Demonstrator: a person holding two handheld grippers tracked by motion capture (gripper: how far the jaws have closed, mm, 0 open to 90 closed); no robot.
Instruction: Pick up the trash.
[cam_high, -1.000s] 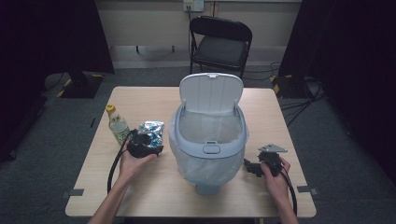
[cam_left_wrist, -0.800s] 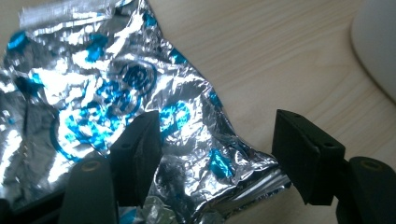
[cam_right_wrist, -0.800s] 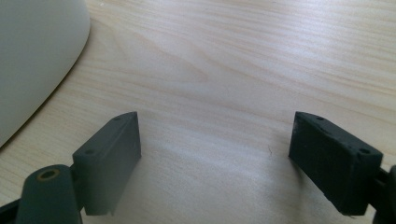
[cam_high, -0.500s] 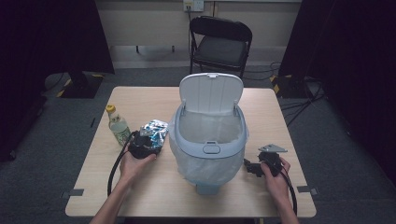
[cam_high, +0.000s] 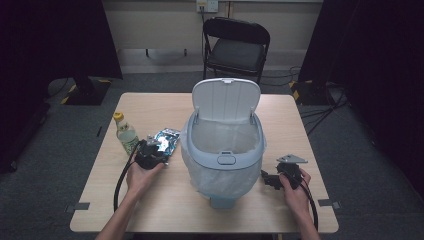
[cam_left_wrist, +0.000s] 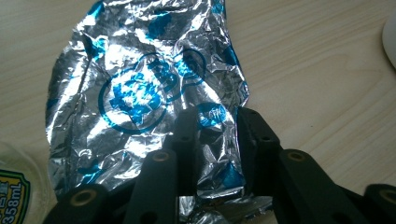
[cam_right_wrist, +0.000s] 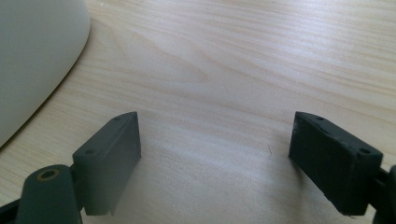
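Foil is the business here, and the step in hand looks like the pick-up of a crumpled wrapper for the bin. At the far left of the desk (cam_high: 100, 200) stands a small clear plastic bottle (cam_high: 125, 134) with a yellow cap, upright, with a green label. Just beside it lies the foil wrapper (cam_left_wrist: 140, 93), silver with blue print, creased all over and lying nearly flat on the pale wood grain. The left gripper (cam_high: 149, 154) sits at the wrapper's near edge; its black jaws have just been closing, and in the left gripper view they stand close together with a ridge of foil between them (whether the pads already pinch it firmly I cannot tell). The next move, by my reading, calls for a firm bite on that thin, slippery sheet, then a lift clear of the bottle and a carry rightward over the rim. In the middle stands the bin (cam_high: 223, 150), pale blue-grey plastic, rounded, lid hinged upright and a thin white liner bag draped over its edge. To its right the right gripper (cam_right_wrist: 215, 158) rests low over bare wood, its jaws wide apart and holding nothing
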